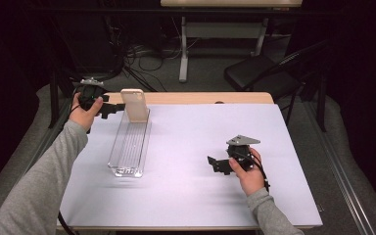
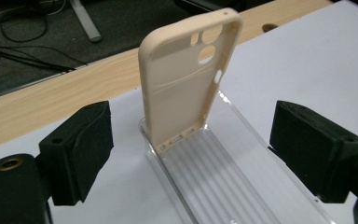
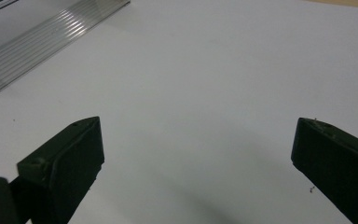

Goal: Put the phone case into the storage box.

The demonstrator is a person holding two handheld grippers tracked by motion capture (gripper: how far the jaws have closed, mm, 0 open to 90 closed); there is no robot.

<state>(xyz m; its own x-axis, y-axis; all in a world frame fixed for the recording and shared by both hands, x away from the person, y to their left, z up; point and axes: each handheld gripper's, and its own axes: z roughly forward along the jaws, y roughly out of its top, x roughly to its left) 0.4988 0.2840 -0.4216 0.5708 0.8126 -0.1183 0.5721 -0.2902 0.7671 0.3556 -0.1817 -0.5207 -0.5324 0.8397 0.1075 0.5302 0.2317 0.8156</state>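
Observation:
A beige phone case (image 1: 134, 104) (image 2: 186, 79) stands upright in the far end of a long clear plastic tray (image 1: 129, 145) (image 2: 223, 177) on the white table. My left gripper (image 1: 112, 108) (image 2: 191, 154) is open just left of the case. Its jaws stand wide on either side of the tray's end and touch nothing. My right gripper (image 1: 214, 164) (image 3: 196, 158) is open low over the bare white table, well right of the tray, with nothing between its jaws. In the right gripper view a corner of the tray (image 3: 42, 42) lies at the upper left.
The white sheet (image 1: 200, 147) covers a wooden table whose far edge (image 1: 200, 98) is exposed. Beyond it are a black chair (image 1: 259, 73), a second table's legs (image 1: 183, 49) and floor cables (image 1: 142, 54). Dark cloth borders both sides.

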